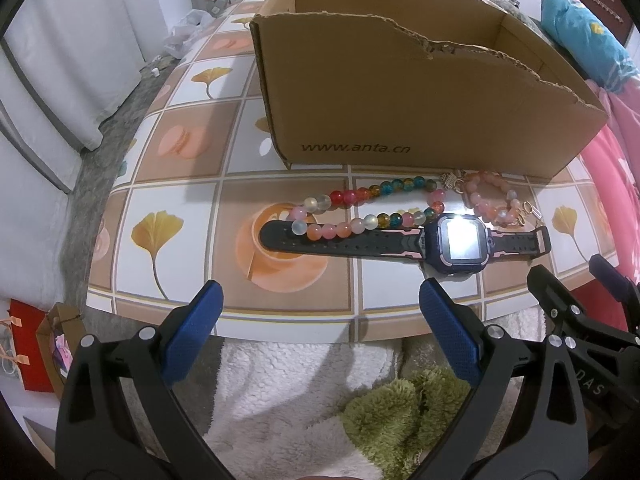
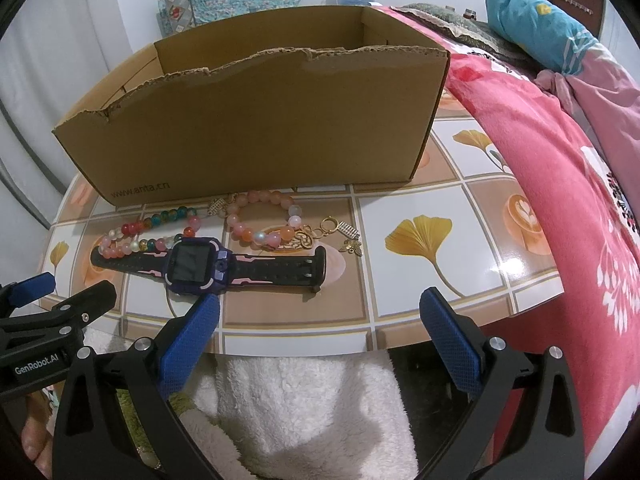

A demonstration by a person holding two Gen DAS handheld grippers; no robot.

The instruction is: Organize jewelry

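From the left wrist, the left gripper [image 1: 320,312] hangs at the near table edge, blue pads spread wide, holding nothing. Past it a smartwatch [image 1: 460,242] lies flat on the tiled tablecloth [image 1: 180,152], with a multicoloured bead bracelet [image 1: 372,204] draped over its left strap and a pink bead bracelet [image 1: 490,196] just behind, close against the torn cardboard box [image 1: 400,112]; the box floor is hidden by its front wall. From the right wrist, the right gripper [image 2: 320,312] is equally wide open and empty near the watch [image 2: 196,266]; the pink bracelet's gold charms [image 2: 344,240] are too small to read, and the left gripper [image 2: 60,296] is cut off at the frame edge.
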